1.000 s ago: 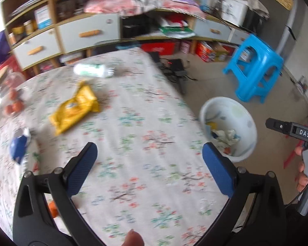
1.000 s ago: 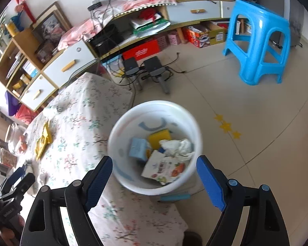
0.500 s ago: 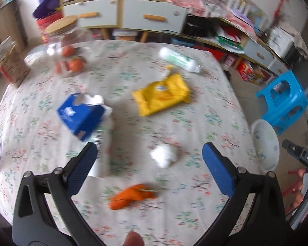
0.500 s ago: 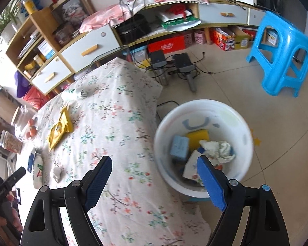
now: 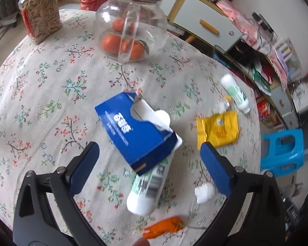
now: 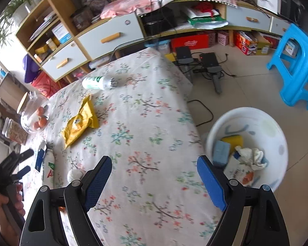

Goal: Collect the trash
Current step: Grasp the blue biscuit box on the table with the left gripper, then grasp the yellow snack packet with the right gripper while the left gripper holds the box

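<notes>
While my left gripper (image 5: pixel 147 160) hangs spread wide and empty over the blue box (image 5: pixel 133 131), that box leans on a white bottle (image 5: pixel 149 186) on the table (image 5: pixel 51 82). Beside the table, on the floor, stands the white bin (image 6: pixel 277 135); my right gripper (image 6: pixel 154 176) gapes empty above the table's edge.

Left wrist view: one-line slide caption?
Open left gripper above blue carton resting on a white bottle on the table.
</notes>
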Demonstrator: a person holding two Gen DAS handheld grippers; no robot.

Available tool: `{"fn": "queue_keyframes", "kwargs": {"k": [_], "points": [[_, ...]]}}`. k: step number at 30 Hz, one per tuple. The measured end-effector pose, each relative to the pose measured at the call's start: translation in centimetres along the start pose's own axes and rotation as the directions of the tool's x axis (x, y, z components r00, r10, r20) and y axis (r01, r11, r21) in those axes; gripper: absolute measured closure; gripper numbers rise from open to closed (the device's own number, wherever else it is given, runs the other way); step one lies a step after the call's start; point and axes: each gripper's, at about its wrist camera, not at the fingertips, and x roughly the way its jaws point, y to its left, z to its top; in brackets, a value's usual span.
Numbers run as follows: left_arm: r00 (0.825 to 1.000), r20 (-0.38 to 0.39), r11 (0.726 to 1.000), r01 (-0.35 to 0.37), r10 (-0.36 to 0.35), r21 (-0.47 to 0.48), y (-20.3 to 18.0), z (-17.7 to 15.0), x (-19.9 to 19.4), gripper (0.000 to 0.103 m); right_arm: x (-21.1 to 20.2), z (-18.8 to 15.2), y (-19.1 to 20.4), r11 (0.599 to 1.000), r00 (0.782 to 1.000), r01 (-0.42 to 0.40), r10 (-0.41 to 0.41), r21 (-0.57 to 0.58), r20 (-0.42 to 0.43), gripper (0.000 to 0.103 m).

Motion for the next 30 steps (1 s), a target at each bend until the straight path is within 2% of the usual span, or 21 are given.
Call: {"fn": "queue_keyframes", "kwargs": {"k": [4, 6, 8, 12, 14, 18, 25, 30], "points": [[1.0, -0.006, 0.998, -0.015, 0.014, -0.06, 0.2, 0.8, 1.8, 0.009, 1.1, 0.4, 1.5, 1.0, 1.0, -0.005, 0.005, -0.008, -0.012, 0.017], [0.999, -0.006, 0.996, -0.032, 0.032, -0.083, 0.4, 1.1, 2.8, 0.014, 1.6, 0.6, 2.1, 1.0, 1.0, -0.006, 0.006, -0.011, -0.015, 0.017], [0.999, -0.014, 0.994, -0.044, 0.043, -0.097, 0.6, 1.0, 3.6, 0.026, 2.1, 0.7, 2.4, 1.0, 1.0, -0.006, 0.006, -0.009, -0.025, 0.017], [0.998, 0.002, 0.991, -0.061, 0.061, -0.115, 0.9, 1.1, 3.7, 0.031, 2.7, 1.0, 3.5, 1.0, 0.999, -0.029, 0.029, -0.003, -0.036, 0.017], [0.998, 0.011, 0.993, -0.067, 0.069, -0.098, 0.5, 1.1, 3.7, 0.038, 3.0, 1.1, 4.1, 0.999, 0.999, -0.031, 0.031, -0.012, -0.029, 0.017], [0.999, 0.015, 0.996, -0.034, 0.035, -0.077, 1.1, 0.9, 2.8, 0.042, 3.8, 1.1, 4.6, 1.0, 0.999, -0.024, 0.025, 0.01, -0.042, 0.017], [0.997, 0.013, 0.997, 0.07, -0.07, 0.019, 1.0, -0.2, -0.5, 0.043, 4.5, 1.8, 6.3, 0.996, 0.997, -0.076, 0.077, 0.053, -0.015, 0.017], [0.995, 0.043, 0.993, 0.084, -0.088, 0.083, 1.2, -1.2, -2.9, 0.043, 7.1, 1.8, 8.3, 0.997, 0.995, -0.068, 0.07, 0.032, -0.072, 0.017]]}}
